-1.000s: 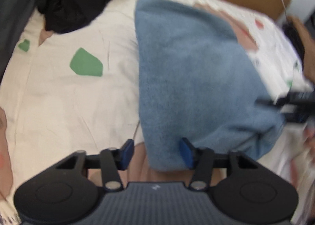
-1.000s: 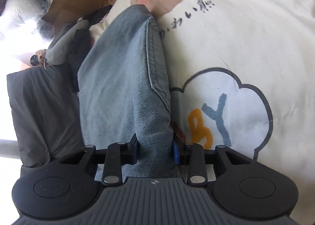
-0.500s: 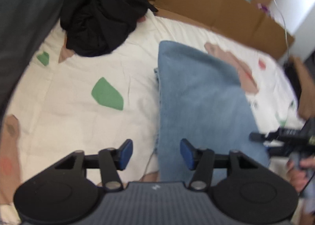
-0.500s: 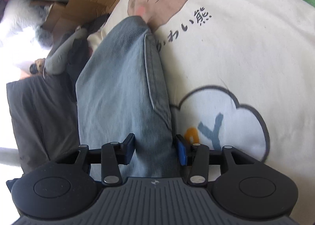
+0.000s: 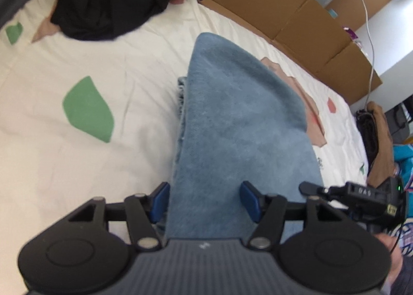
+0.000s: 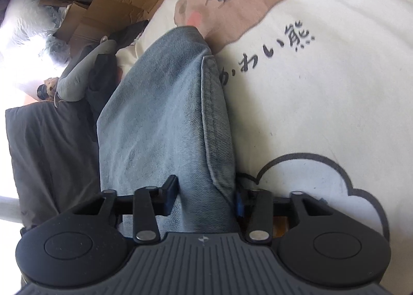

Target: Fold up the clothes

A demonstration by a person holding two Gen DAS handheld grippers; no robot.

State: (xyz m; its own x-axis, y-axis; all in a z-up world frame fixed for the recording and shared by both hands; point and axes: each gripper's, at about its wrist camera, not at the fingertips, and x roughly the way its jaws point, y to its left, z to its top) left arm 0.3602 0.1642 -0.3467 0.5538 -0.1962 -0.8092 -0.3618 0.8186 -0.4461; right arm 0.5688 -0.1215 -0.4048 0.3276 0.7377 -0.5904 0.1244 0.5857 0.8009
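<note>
Jaws of both my left gripper (image 5: 205, 200) and right gripper (image 6: 206, 198) stand apart astride the folded jeans (image 5: 240, 124), whose long axis runs straight ahead toward the upper frame on the bed (image 5: 64, 165).

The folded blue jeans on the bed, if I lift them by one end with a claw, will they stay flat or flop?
The jeans would probably droop rather than stay flat: the denim already curves softly at the fold. Stacked layers and a thick seam suggest they are fairly heavy for cloth. The coarse weave likely grips well, so slipping seems unlikely.
</note>
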